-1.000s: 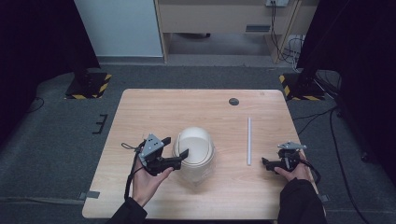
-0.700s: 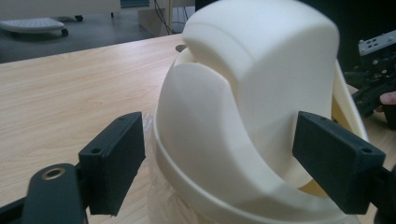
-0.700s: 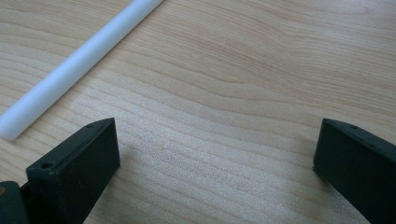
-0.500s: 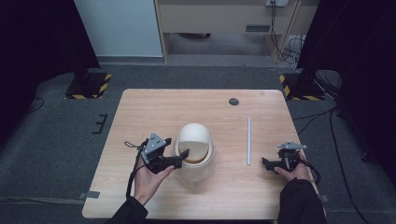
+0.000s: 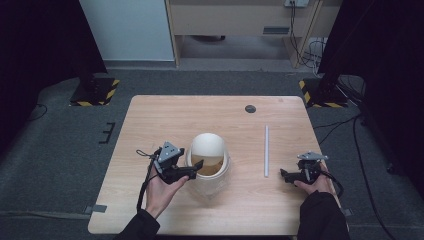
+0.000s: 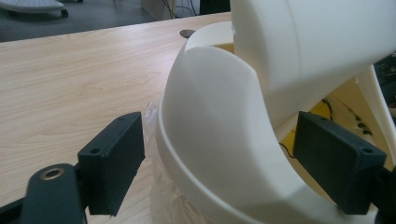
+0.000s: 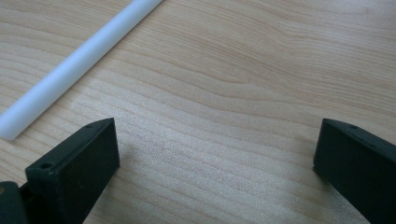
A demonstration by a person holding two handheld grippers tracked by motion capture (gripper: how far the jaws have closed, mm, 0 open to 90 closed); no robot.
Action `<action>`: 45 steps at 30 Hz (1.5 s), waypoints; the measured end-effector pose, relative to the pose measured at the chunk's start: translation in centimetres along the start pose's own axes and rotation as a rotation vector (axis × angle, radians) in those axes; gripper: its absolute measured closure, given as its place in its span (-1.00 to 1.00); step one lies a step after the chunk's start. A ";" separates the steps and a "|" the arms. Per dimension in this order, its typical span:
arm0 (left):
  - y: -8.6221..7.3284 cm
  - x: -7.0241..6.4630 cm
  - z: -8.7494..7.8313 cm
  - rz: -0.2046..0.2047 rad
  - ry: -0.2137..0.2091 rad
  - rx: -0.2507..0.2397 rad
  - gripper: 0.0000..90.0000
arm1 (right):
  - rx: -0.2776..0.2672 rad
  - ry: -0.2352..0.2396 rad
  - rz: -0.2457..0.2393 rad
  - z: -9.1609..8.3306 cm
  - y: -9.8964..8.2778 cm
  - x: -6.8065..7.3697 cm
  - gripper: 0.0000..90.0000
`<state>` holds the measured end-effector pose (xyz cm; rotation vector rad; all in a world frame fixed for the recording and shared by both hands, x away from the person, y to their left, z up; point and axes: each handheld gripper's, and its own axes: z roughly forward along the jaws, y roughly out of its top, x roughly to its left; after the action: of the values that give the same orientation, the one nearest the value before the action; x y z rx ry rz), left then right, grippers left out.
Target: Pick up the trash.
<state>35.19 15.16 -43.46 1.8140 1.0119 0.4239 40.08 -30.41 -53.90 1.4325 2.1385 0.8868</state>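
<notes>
A cream-white lidded bin [image 5: 209, 165] stands upright near the worktop's [image 5: 210, 115] front middle, its domed swing lid [image 5: 208, 146] tipped open.

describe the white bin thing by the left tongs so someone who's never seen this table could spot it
On the light wooden table, look near the front edge, left of centre, beside the left tongs. The cream rounded bin stands there with its swinging lid tipped open. Its only white neighbour, the thin rod, lies flat.

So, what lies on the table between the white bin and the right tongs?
In the high view, a white rod lies between the white bin and the right tongs; around it is bare wood.
</notes>
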 end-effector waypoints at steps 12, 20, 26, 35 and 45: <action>0.4 0.0 -2.2 0.031 0.022 -0.052 -0.62 | -0.001 -0.010 0.011 0.0 0.0 0.1 -0.96; 0.0 0.7 -4.9 0.037 0.047 -0.086 -0.63 | 0.024 -0.016 0.018 -0.6 0.4 -0.2 -0.64; -1.9 2.8 -6.2 0.009 0.080 -0.062 -0.64 | 0.032 -0.041 0.048 -1.3 1.3 0.1 -0.49; -6.2 6.7 -5.9 -0.039 0.115 0.069 -0.60 | -0.017 -0.025 0.059 -1.8 3.2 1.6 -0.43; -8.3 9.3 -3.9 -0.062 0.186 0.233 -0.59 | -0.042 -0.018 0.004 -1.6 5.2 3.7 -0.27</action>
<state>34.38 26.22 -50.27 1.9698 1.2871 0.4589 41.01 -26.09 -49.07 1.4198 2.0924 0.9112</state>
